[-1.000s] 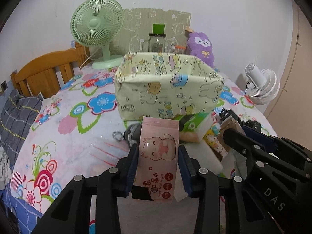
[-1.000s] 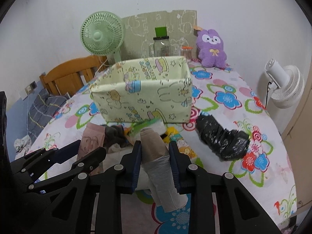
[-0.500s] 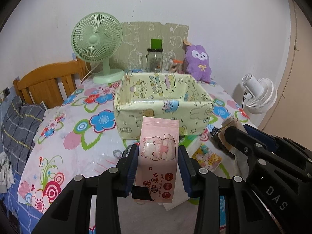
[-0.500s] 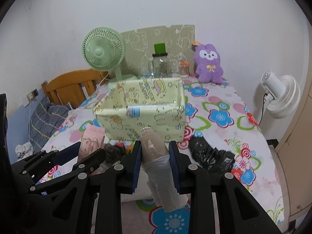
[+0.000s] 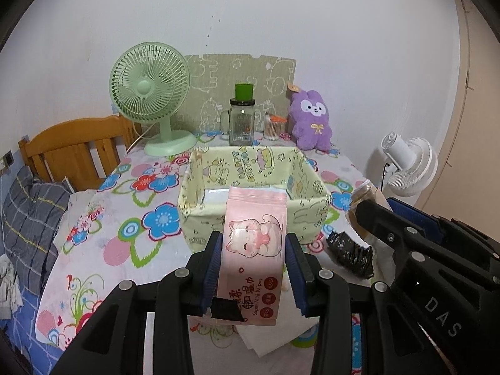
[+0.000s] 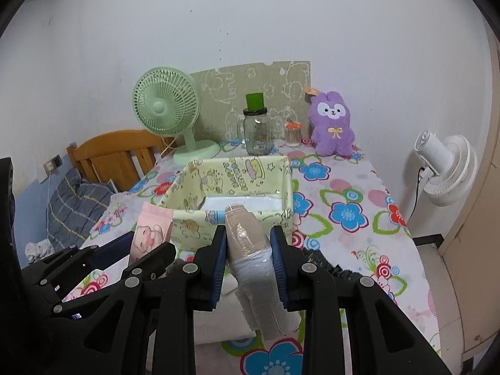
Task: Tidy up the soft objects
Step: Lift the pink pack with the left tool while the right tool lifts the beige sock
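A pink wet-wipes pack with a cartoon cat [image 5: 253, 251] stands upright, and a beige plastic-wrapped soft roll [image 6: 250, 250] tilts forward, both held before the open yellow cartoon-print fabric box [image 5: 200, 215].

The bench [image 6: 359, 187] wears a flowered cloth. Along its far edge stand a green fan [image 6: 175, 118] at the left corner, a glass jar [image 6: 257, 131], a small swab pot [image 6: 293, 132] and a purple plush [image 6: 332, 125] toward the right. A yellow fabric box [image 6: 237, 193] sits mid-bench. Near the front edge lie a crumpled black bag [image 5: 351, 254], white paper [image 5: 268, 337] and a green-rimmed thing [image 5: 304, 340], partly hidden.
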Tool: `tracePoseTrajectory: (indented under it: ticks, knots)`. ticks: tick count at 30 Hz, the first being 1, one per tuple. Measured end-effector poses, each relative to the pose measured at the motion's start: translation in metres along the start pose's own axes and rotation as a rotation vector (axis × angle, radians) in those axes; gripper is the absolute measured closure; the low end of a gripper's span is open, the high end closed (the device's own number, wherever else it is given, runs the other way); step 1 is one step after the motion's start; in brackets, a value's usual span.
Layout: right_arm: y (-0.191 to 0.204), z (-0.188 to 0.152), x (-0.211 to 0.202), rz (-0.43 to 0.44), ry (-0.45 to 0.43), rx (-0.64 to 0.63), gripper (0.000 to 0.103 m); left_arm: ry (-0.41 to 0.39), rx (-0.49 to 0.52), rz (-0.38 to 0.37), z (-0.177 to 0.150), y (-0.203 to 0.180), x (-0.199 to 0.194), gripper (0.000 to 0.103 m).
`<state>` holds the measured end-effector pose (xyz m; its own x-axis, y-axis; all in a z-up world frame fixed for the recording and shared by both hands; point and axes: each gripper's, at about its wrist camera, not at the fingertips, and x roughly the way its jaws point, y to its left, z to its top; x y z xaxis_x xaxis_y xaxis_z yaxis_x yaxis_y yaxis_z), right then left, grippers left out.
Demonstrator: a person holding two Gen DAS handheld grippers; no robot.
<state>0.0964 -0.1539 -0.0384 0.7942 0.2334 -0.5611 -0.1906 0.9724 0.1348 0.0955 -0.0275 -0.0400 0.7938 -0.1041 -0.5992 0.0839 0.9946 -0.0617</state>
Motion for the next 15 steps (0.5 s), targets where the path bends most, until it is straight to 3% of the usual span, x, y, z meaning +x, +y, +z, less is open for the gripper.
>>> tracePoseTrajectory:
  ticks: [15]
  knots:
    - [-0.003,0.029,0.006,-0.014,-0.039,-0.004,0.072,-0.033,0.003,0.017,0.026,-0.003,0.006,0.063]
